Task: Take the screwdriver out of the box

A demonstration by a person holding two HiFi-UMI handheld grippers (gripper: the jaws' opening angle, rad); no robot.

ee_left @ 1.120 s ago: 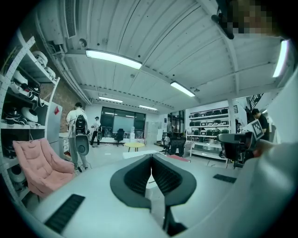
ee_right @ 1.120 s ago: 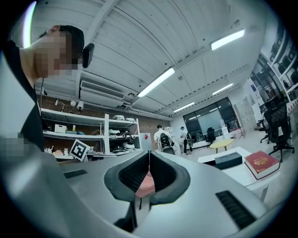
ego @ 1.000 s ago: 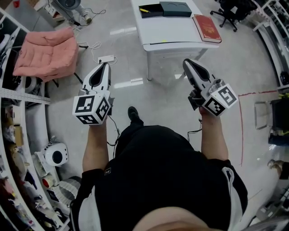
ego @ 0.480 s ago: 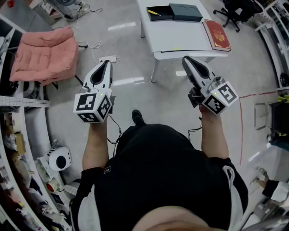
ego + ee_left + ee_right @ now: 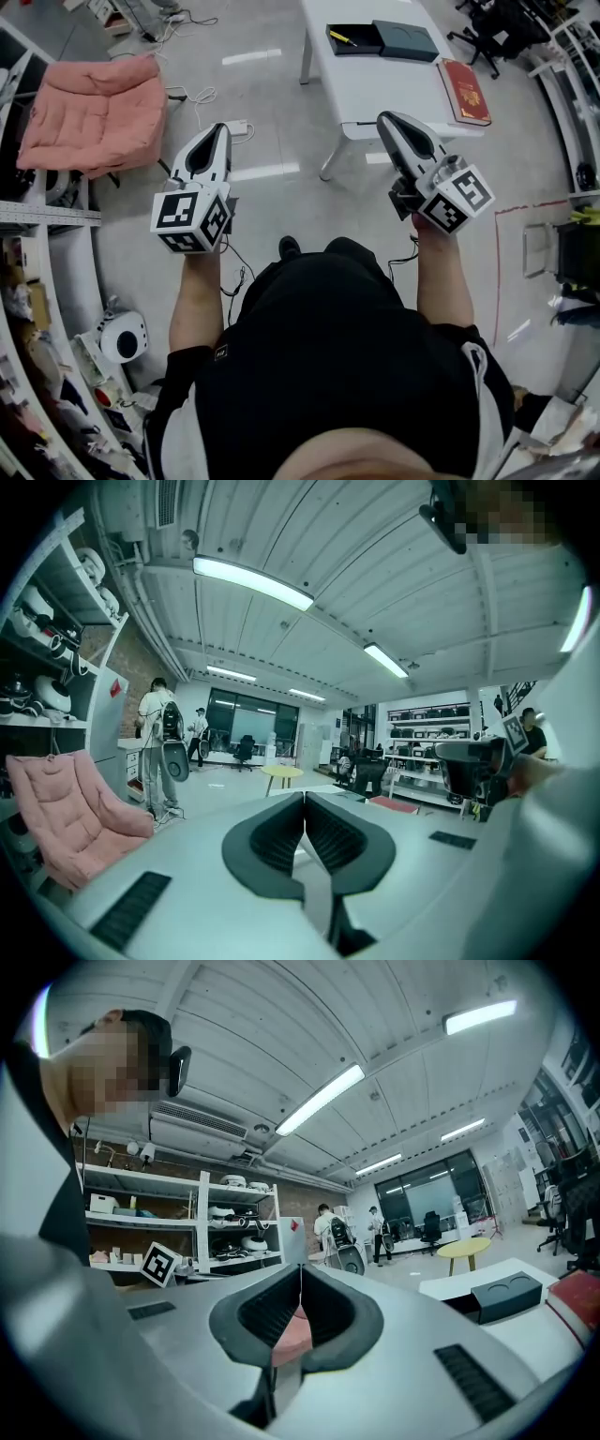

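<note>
The person stands on the grey floor [image 5: 281, 141] and holds both tools out in front of the body, well apart from the white table [image 5: 384, 84]. The left gripper [image 5: 220, 129] has its jaws pressed together with nothing between them, and the right gripper [image 5: 387, 120] is clenched and empty in the same way; its tip is near the front edge of the table but does not touch it. Each tool carries a marker cube, the left one [image 5: 190, 222] and the right one [image 5: 457, 199], printed with black and white square patterns that contain no letters. The yellow screwdriver [image 5: 342, 37] lies inside the open black box [image 5: 356, 42] at the far end of the table, and the dark lid [image 5: 405, 40] rests just beside the box on its right. A red book [image 5: 464, 91] lies at the right edge of the table; its cover has a gold emblem, but the writing is too small to read. At the left a pink chair [image 5: 89, 112] stands on the floor, and a white power strip [image 5: 234, 127] with its cable lies between the chair and the table
</note>
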